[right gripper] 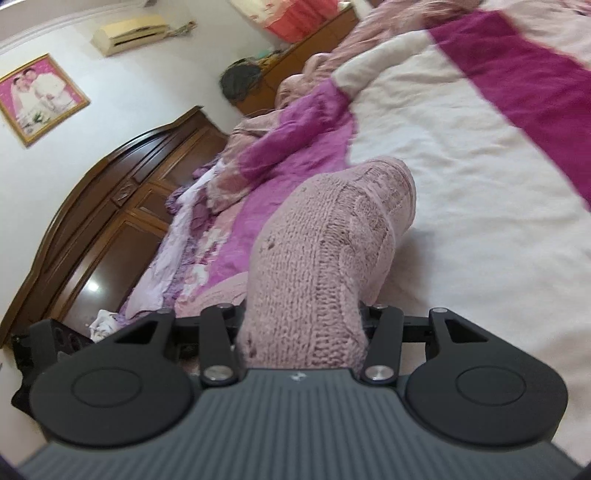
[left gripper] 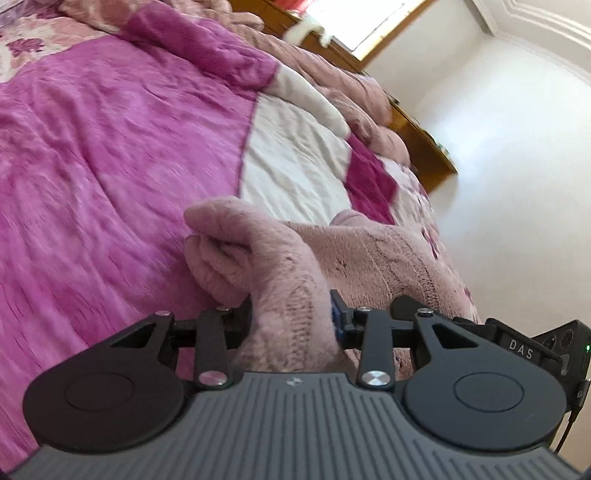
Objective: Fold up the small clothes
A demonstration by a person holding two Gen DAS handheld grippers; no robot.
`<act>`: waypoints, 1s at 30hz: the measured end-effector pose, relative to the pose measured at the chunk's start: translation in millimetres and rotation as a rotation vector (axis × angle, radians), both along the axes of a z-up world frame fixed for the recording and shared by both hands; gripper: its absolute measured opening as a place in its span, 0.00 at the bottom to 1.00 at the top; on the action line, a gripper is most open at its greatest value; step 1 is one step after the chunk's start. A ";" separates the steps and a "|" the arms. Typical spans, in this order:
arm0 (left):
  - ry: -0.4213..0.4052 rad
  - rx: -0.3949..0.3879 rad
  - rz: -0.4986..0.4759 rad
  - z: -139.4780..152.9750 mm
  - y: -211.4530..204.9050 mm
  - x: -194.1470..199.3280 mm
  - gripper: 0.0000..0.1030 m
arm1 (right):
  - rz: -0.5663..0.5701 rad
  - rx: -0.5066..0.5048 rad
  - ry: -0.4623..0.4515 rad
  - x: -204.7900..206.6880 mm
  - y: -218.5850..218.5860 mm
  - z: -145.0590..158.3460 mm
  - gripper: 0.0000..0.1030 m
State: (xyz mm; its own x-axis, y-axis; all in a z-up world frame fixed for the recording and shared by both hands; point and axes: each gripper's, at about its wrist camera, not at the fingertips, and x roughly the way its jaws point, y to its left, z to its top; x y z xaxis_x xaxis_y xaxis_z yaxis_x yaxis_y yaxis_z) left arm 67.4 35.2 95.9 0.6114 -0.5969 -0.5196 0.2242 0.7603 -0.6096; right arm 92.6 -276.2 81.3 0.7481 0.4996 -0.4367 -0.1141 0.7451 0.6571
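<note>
Knitwear here: a fuzzy pale-pink cable-knit sweater (left gripper: 369,254) lies bunched on the bed's crinkly magenta-and-cream quilt (left gripper: 110,147). Left tool (left gripper: 291,314) pinches one thick fold at 6 o'clock, right tool (right gripper: 303,325) pinches another ribbed hump. "DAS" is readable at 4 o'clock.

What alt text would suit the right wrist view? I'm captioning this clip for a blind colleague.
The right gripper is clamped on a bunched pink knitted garment, lifting it above a bed with a pink, magenta and cream quilt. Behind stand a dark wooden headboard, a framed photo and a wall air conditioner.
</note>
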 end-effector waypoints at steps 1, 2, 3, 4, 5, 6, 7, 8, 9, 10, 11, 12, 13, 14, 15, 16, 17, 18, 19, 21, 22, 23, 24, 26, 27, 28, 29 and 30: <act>0.000 0.008 -0.011 -2.9 -8.6 -7.9 0.39 | -0.012 -0.004 0.011 -8.7 -6.5 -4.3 0.48; 0.002 0.017 -0.026 -5.8 -16.8 -17.5 0.39 | -0.023 -0.008 0.026 -17.0 -13.8 -9.7 0.48; 0.004 0.030 -0.037 -9.2 -24.2 -24.8 0.39 | -0.035 -0.006 0.049 -23.8 -20.2 -17.1 0.48; 0.009 0.051 -0.046 -13.9 -31.0 -31.0 0.38 | -0.049 0.003 0.078 -29.4 -26.1 -26.1 0.48; 0.017 0.084 -0.052 -19.6 -37.4 -36.6 0.39 | -0.066 0.013 0.113 -33.1 -31.1 -36.5 0.48; 0.022 0.120 -0.052 -25.5 -41.9 -40.8 0.39 | -0.075 0.014 0.137 -35.5 -34.5 -45.2 0.49; 0.032 0.165 -0.049 -31.4 -45.8 -45.3 0.39 | -0.087 0.008 0.156 -37.8 -36.7 -52.9 0.50; 0.043 0.198 -0.047 -37.2 -47.0 -46.7 0.40 | -0.099 0.000 0.172 -40.3 -38.2 -59.6 0.51; 0.050 0.226 -0.044 -40.8 -47.4 -50.2 0.40 | -0.102 -0.006 0.180 -42.5 -38.2 -63.4 0.53; 0.053 0.234 -0.040 -43.3 -45.2 -53.5 0.40 | -0.100 -0.014 0.181 -45.3 -37.7 -65.2 0.53; 0.052 0.239 -0.033 -43.2 -42.7 -57.7 0.40 | -0.096 -0.031 0.171 -48.0 -35.0 -64.5 0.55; 0.045 0.248 -0.027 -41.9 -40.3 -61.8 0.40 | -0.093 -0.054 0.158 -50.3 -32.9 -62.2 0.55; 0.035 0.267 -0.024 -39.7 -39.0 -65.3 0.40 | -0.088 -0.081 0.145 -52.2 -31.0 -59.5 0.55; 0.024 0.288 -0.023 -37.8 -38.6 -68.5 0.42 | -0.084 -0.097 0.136 -53.6 -29.8 -57.1 0.55; 0.016 0.306 -0.020 -36.4 -38.5 -71.4 0.44 | -0.083 -0.111 0.131 -55.1 -29.7 -55.3 0.56; 0.010 0.324 -0.014 -35.7 -38.1 -73.8 0.45 | -0.082 -0.123 0.125 -57.6 -30.9 -53.5 0.56; 0.005 0.340 -0.009 -35.5 -38.2 -75.6 0.46 | -0.082 -0.138 0.116 -62.3 -33.4 -52.0 0.56; 0.001 0.356 -0.004 -35.3 -38.5 -76.5 0.47 | -0.083 -0.154 0.106 -64.7 -32.6 -49.3 0.56; -0.005 0.374 0.003 -34.5 -38.1 -76.7 0.47 | -0.083 -0.172 0.093 -69.2 -33.3 -47.3 0.56; -0.012 0.413 0.015 -34.0 -37.9 -77.9 0.49 | -0.099 -0.221 0.052 -79.1 -32.2 -40.1 0.55; -0.015 0.429 0.020 -34.7 -37.9 -78.7 0.49 | -0.112 -0.251 0.022 -85.3 -31.6 -35.9 0.53; -0.016 0.437 0.024 -34.6 -36.9 -80.2 0.49 | -0.126 -0.279 -0.008 -89.8 -31.2 -31.8 0.49; -0.016 0.439 0.026 -34.2 -36.7 -82.0 0.49 | -0.136 -0.305 -0.036 -93.7 -29.9 -27.9 0.39; -0.023 0.445 0.028 -31.8 -37.6 -83.0 0.49 | -0.131 -0.340 -0.070 -96.9 -26.4 -22.8 0.27; -0.026 0.447 0.030 -30.4 -37.9 -84.2 0.49 | -0.120 -0.344 -0.075 -96.7 -25.5 -22.5 0.23; -0.029 0.448 0.031 -29.2 -38.3 -84.7 0.49 | -0.098 -0.349 -0.072 -94.6 -23.4 -23.9 0.22; -0.032 0.452 0.032 -28.2 -38.9 -85.5 0.49 | -0.081 -0.365 -0.060 -91.4 -20.4 -27.8 0.21; -0.033 0.461 0.033 -28.6 -39.4 -86.1 0.49 | -0.079 -0.388 -0.045 -88.2 -17.2 -31.8 0.21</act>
State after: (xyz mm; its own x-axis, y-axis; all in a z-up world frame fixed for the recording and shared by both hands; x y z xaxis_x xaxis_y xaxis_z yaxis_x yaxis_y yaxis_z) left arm -18.7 -4.3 67.3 0.6473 -0.2878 -0.7058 0.2087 0.9575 -0.1990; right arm 4.4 -293.4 49.5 0.8005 0.2444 -0.5473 -0.0691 0.9446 0.3207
